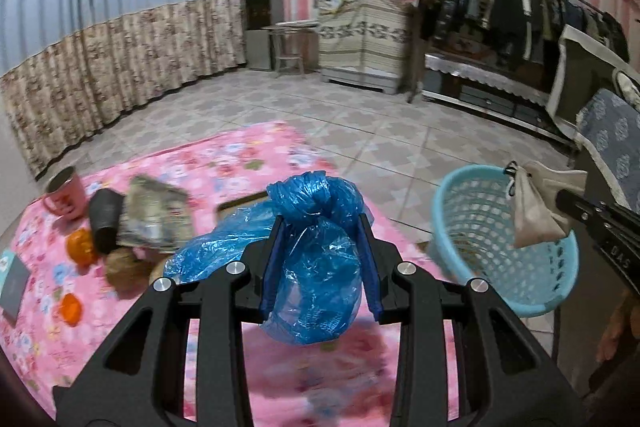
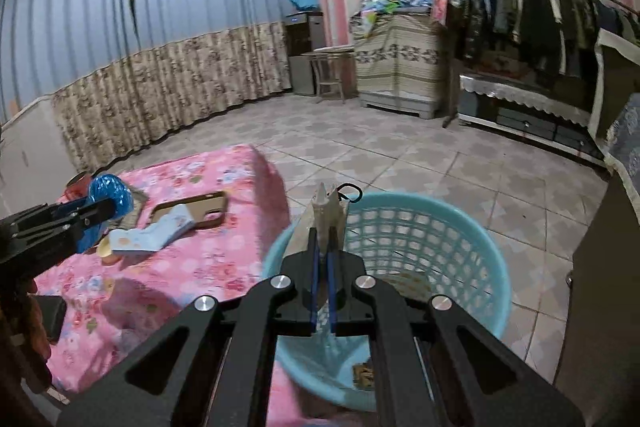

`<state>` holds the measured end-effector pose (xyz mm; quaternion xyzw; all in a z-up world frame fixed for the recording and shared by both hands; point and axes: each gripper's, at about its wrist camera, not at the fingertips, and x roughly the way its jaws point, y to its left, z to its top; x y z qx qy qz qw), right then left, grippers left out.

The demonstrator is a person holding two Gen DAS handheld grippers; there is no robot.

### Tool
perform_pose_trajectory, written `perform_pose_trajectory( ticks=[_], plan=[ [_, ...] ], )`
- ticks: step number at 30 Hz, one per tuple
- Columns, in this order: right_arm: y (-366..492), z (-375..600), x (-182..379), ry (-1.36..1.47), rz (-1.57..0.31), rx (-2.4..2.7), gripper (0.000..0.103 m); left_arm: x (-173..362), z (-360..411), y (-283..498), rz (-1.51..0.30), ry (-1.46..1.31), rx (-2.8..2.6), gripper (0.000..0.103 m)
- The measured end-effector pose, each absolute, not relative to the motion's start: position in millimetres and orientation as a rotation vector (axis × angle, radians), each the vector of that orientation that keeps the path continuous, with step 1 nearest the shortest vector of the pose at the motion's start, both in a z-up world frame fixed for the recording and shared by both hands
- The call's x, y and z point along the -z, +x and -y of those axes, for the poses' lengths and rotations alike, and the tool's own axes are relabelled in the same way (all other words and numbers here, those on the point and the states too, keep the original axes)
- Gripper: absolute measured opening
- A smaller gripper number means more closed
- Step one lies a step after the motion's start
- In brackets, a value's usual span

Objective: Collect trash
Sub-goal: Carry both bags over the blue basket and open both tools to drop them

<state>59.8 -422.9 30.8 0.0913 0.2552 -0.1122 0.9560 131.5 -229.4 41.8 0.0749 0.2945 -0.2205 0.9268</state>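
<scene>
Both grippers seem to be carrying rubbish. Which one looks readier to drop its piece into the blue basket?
The right. The right gripper, shut on the beige paper bag, is already over the basket. The left gripper holds the blue plastic bag above the pink tablecloth, beside the basket.

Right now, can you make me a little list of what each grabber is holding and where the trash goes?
left gripper: jaws shut on the blue plastic bag, over the pink flowered cloth
right gripper: jaws shut on the beige pouch, over the basket's near rim
trash basket: light blue, standing on the tiled floor beside the cloth
in the basket: a few scraps at the bottom
left on the cloth: pink mug, phone case, oranges
</scene>
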Motion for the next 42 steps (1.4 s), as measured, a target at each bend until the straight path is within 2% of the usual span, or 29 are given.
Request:
perform_pose_trajectory(
  ticks=[14,25,28,30,32,38,42],
  plan=[
    [51,478,-18,0.242,-0.514,0.310,0.004,-28,333,127,-0.624,0.213,0.627,0.033],
    [47,502,-12,0.278,-0.519,0.350,0.004,-20,380,137,-0.686,0.206,0.700,0.037],
    [48,505,-11,0.288,-0.520,0.355,0.004,-17,386,142,-0.704,0.204,0.696,0.050],
    [48,506,-9,0.291,-0.524,0.356,0.004,-19,383,142,-0.696,0.200,0.685,0.067],
    [49,506,-7,0.293,-0.530,0.356,0.004,-22,379,142,-0.679,0.198,0.669,0.077],
    [55,498,-1,0.291,-0.551,0.341,0.004,-36,349,147,-0.625,0.186,0.587,0.092],
    [62,492,1,0.286,-0.562,0.323,0.004,-43,320,151,-0.605,0.160,0.532,0.096]
  ],
)
